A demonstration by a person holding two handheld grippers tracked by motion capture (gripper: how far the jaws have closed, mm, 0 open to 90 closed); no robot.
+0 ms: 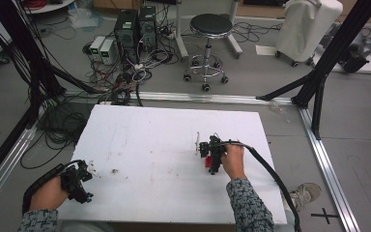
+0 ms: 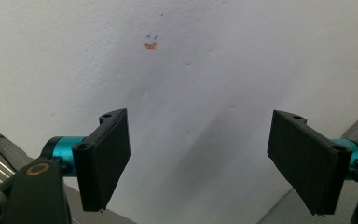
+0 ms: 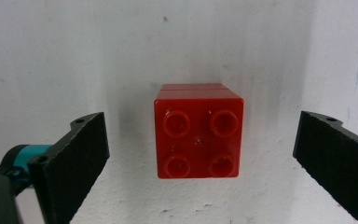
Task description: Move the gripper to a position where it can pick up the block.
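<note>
A red studded brick [image 3: 198, 137] stands on the white table board [image 1: 164, 145], seen from above with its four studs up; it looks like two bricks stacked. My right gripper [image 3: 205, 163] hangs over it, open, a black jaw on either side and clear gaps to the brick. From the high view the red brick [image 1: 207, 162] peeks out beside the right gripper [image 1: 214, 162] at the board's right middle. Down at the front left corner my left gripper [image 1: 84, 181] is open, and in the left gripper view my left gripper [image 2: 205, 168] has only bare white board between its jaws.
A small orange smudge with blue specks [image 2: 150, 45] marks the board ahead of the left gripper. A thin white strip [image 1: 197, 142] lies just left of the right gripper. Beyond the board are a black stool [image 1: 207, 46], computer boxes [image 1: 135, 29], tangled cables and black frame posts [image 1: 319, 72].
</note>
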